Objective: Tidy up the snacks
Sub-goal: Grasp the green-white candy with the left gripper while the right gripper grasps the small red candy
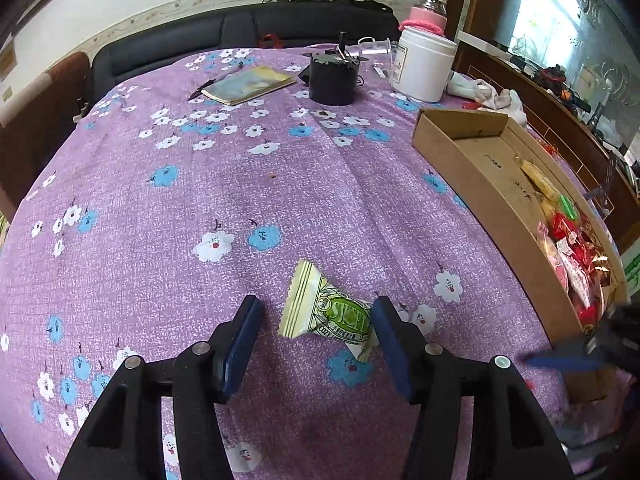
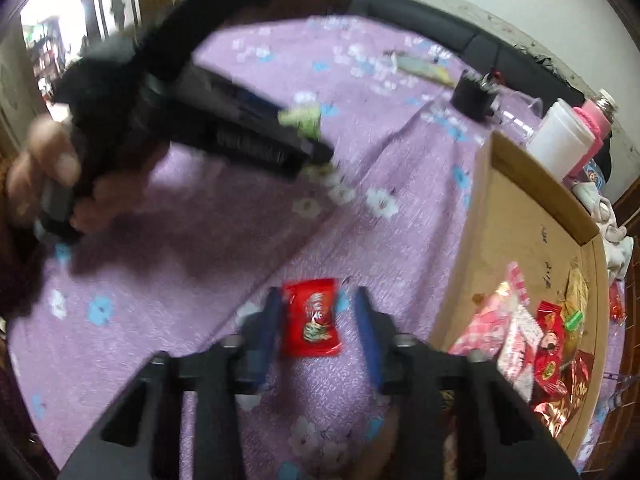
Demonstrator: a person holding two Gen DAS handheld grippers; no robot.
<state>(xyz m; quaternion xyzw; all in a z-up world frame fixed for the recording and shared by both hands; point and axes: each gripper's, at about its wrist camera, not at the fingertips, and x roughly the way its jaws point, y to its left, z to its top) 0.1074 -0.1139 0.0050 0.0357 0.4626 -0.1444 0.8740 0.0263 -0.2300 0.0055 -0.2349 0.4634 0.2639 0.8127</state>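
A green-and-white snack packet (image 1: 325, 312) lies on the purple flowered tablecloth (image 1: 240, 184). My left gripper (image 1: 316, 340) is open around it; the packet sits against the right pad, with a gap to the left one. The right wrist view shows a red snack packet (image 2: 310, 320) on the cloth between the pads of my right gripper (image 2: 318, 320), which is open, a narrow gap showing on the right side. A cardboard box (image 1: 448, 148) to the right holds several wrapped snacks (image 2: 532, 332). A hand (image 2: 44, 176) holds the blurred left gripper.
At the far end of the table stand a black cup (image 1: 332, 80), a white jar (image 1: 422, 66), a pink-banded jar (image 1: 428, 16) and a notebook (image 1: 250, 84) with a pen. A white cloth (image 1: 488, 96) lies behind the box. A dark sofa (image 1: 240, 28) borders the table.
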